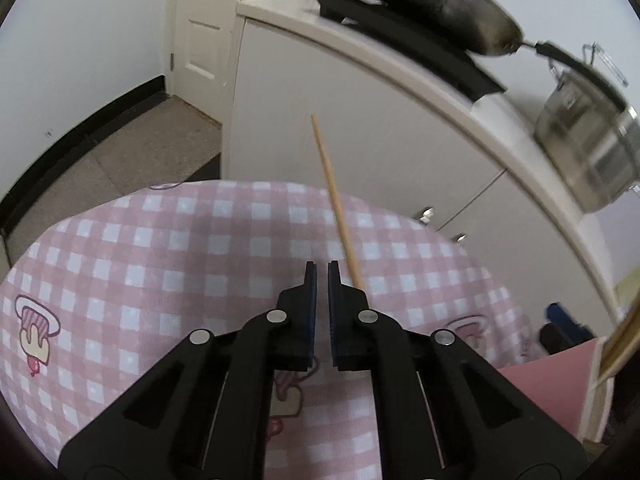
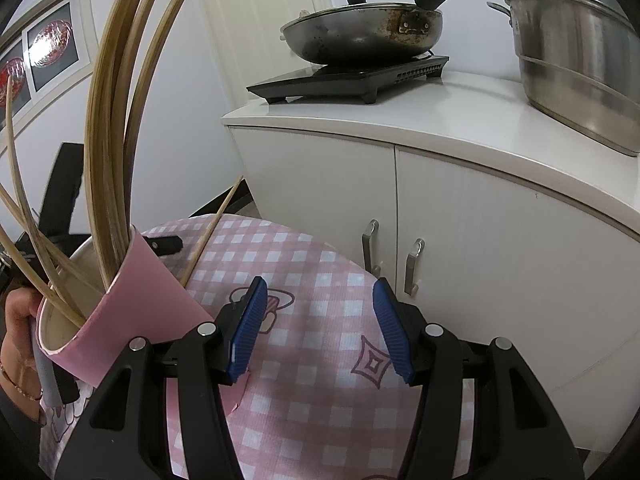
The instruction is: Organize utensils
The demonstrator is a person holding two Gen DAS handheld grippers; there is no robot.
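Observation:
My left gripper [image 1: 322, 266] is nearly shut, with a thin gap between the pads. A single wooden chopstick [image 1: 334, 196] rises from beside its right finger, tilted up and away over the pink checked tablecloth [image 1: 160, 248]; whether the jaws hold it I cannot tell. The chopstick [image 2: 212, 224] also shows in the right wrist view, behind a pink cup [image 2: 144, 296] that holds several chopsticks [image 2: 108, 140]. The cup's edge [image 1: 560, 380] shows at the left view's lower right. My right gripper [image 2: 320, 322] is open and empty, just right of the cup.
A white cabinet [image 2: 460, 220] stands just beyond the table. On it are a black induction hob [image 2: 352, 78] with a frying pan [image 2: 360, 36] and a steel pot [image 2: 580, 64]. A person's hand [image 2: 16, 320] is behind the cup at the left.

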